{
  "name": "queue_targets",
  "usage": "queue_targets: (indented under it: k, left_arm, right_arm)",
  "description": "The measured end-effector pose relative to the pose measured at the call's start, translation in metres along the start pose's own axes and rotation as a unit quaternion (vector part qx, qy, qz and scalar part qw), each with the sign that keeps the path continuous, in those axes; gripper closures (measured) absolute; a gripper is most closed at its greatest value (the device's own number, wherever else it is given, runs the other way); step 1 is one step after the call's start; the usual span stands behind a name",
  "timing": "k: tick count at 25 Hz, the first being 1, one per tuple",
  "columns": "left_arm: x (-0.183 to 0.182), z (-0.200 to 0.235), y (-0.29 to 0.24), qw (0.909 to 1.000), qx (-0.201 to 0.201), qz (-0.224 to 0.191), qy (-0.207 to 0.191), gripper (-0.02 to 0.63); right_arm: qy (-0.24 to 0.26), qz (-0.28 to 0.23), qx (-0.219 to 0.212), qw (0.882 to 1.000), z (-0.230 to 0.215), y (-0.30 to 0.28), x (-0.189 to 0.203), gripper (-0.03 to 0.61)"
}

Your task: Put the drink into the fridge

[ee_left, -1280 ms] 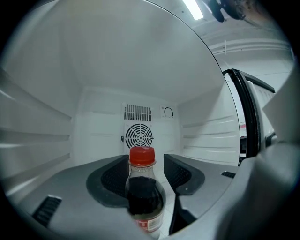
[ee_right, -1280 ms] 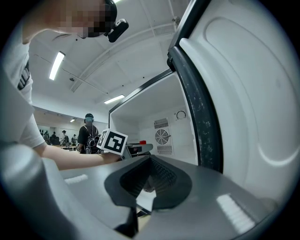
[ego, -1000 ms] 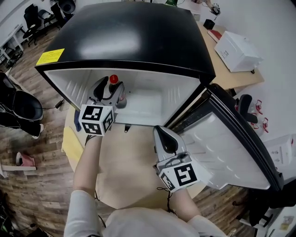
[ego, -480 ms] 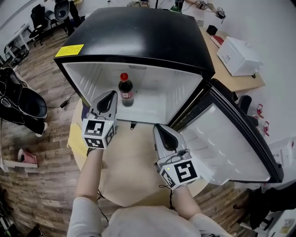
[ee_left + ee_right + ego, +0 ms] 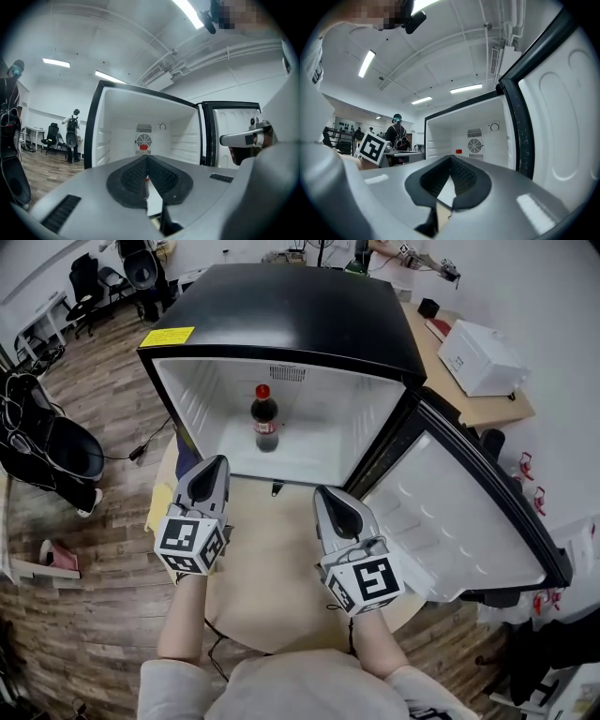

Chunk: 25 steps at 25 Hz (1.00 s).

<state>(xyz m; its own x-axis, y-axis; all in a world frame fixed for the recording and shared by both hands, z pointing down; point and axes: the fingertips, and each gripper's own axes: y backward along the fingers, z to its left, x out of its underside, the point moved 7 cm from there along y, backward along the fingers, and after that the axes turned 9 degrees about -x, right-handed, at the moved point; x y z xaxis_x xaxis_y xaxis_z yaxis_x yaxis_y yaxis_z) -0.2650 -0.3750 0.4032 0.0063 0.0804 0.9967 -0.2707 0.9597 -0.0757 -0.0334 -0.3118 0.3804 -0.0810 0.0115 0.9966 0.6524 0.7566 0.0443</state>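
A: Now, left tongs (image 5: 213, 467): tips pressed together, nothing between them. They sit outside the fridge (image 5: 281, 320), over the near part of the worktop (image 5: 272, 563). A second ago they were inside the cavity, spread round the bottle.

B: Right tongs (image 5: 327, 495)?

A: Also closed and empty, beside the left pair at lower middle of frame. Hardly shifted from a second ago.

B: The drink (image 5: 265, 421)?

A: Upright on the fridge floor, about mid-cavity, red cap up. Well apart from both tongs, nothing touching it.

B: So it's been let go and left there.

A: That's my reading. Placement looks done. The door (image 5: 459, 512) hangs wide open at the right of frame, white liner showing. Shutting it is probably all that remains, if that counts as part of the job.

B: Surface?

A: Round pale wooden worktop. The fridge appears to stand on it, and both tongs hover over the front part.

B: Room?

A: Wood-plank floor (image 5: 84, 549) at left and bottom. Office chairs (image 5: 89, 282) at upper left, a dark chair (image 5: 56, 451) at the left edge. At upper right, a desk (image 5: 473, 404) carrying a white box (image 5: 483, 348). There's a yellow label (image 5: 167, 337) on the fridge's black top.
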Motion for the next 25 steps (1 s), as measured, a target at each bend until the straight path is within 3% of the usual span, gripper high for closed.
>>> queue_targets:
  k: [25]
  left_arm:
    - [-0.049, -0.019, 0.154, 0.9969, -0.014, -0.071, 0.031, 0.606]
  right_arm:
    - [0.037, -0.023, -0.004, 0.999, 0.067, 0.061, -0.034, 0.568]
